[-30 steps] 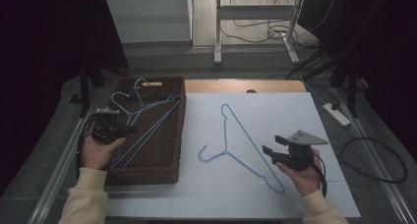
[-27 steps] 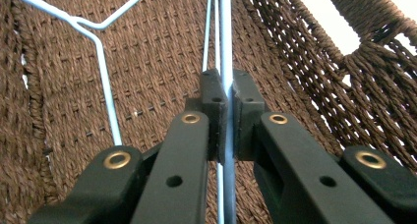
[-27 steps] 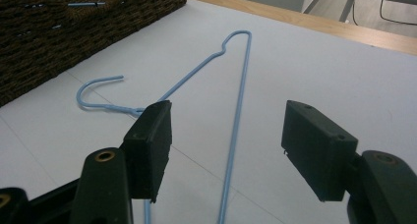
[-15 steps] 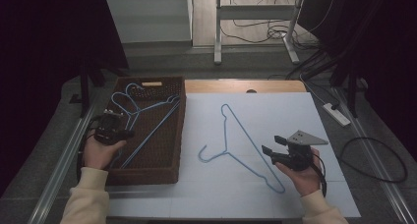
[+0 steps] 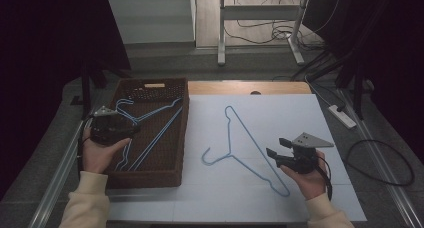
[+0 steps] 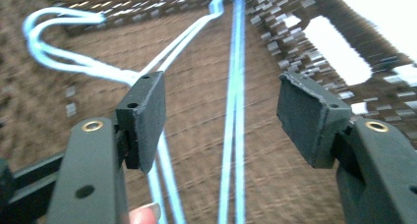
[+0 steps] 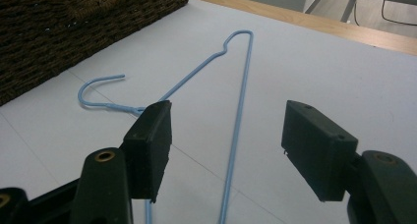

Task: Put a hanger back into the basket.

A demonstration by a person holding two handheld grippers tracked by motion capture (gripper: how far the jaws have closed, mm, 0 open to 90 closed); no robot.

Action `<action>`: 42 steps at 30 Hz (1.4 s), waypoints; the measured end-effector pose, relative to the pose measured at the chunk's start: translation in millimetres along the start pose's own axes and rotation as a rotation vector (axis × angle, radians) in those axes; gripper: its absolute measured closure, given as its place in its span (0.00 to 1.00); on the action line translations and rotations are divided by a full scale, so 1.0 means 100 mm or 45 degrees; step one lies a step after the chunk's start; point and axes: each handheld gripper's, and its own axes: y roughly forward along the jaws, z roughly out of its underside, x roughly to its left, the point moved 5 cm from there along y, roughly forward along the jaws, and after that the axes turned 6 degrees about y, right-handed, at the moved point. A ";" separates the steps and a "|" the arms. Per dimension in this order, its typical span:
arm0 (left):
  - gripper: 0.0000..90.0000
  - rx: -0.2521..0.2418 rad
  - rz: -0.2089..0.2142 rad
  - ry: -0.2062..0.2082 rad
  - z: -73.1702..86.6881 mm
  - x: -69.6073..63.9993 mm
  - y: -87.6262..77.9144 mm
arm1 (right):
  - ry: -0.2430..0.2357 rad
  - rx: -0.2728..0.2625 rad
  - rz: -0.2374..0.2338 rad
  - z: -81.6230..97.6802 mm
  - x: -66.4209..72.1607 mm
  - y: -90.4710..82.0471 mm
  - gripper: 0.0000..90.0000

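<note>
Over the wicker basket (image 5: 150, 175), the left gripper (image 6: 221, 116) has just been spreading its jaws, nothing pinched, blue wire hangers (image 6: 233, 111) lying on the weave below. On the white sheet (image 5: 280, 113), the right gripper (image 7: 226, 150) hangs wide open above a single blue hanger (image 7: 238, 116), not touching it.

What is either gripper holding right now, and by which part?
Nothing. The left gripper has just been opening its jaws over the light blue wire hangers in the brown wicker basket; the right gripper is open above the hanger on the table.
</note>
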 end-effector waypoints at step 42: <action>0.32 -0.228 0.332 0.231 0.09 -1.11 -0.17 | -0.009 0.107 -0.020 0.15 -0.08 -0.01 0.37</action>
